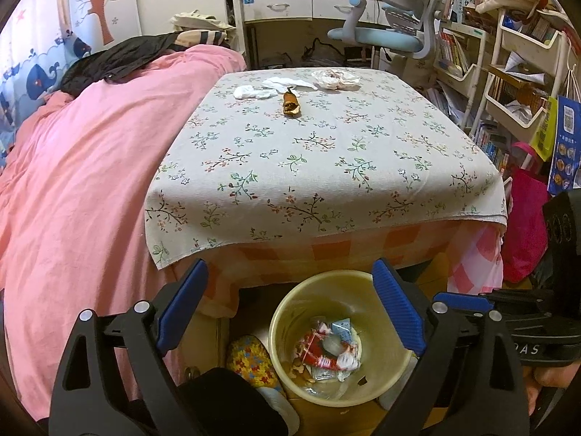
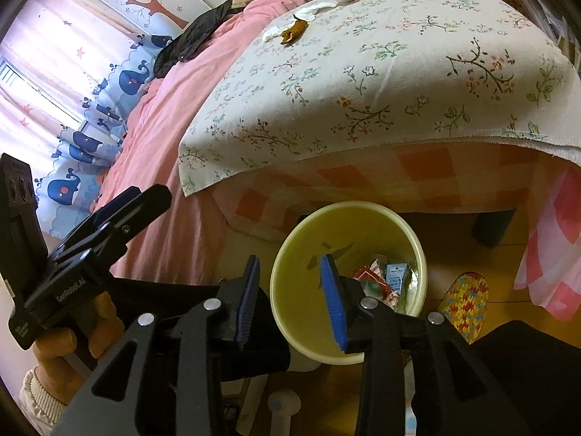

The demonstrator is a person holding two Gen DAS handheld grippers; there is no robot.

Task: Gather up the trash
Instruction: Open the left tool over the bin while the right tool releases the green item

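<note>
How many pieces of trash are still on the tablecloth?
4, all at the far end: a brown peel, a small white tissue, a long white tissue and a crumpled wad. None seem hidden.

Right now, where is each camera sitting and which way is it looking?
Left wrist: rides on the left gripper, looking down over the yellow bin toward the flowery table; its open fingers show, and the right gripper at the edge.
Right wrist: rides on the right gripper, also tilted down at the bin; its parted fingers, the left gripper and a hand show.
Both share the bin, the table and its brown peel.
</note>
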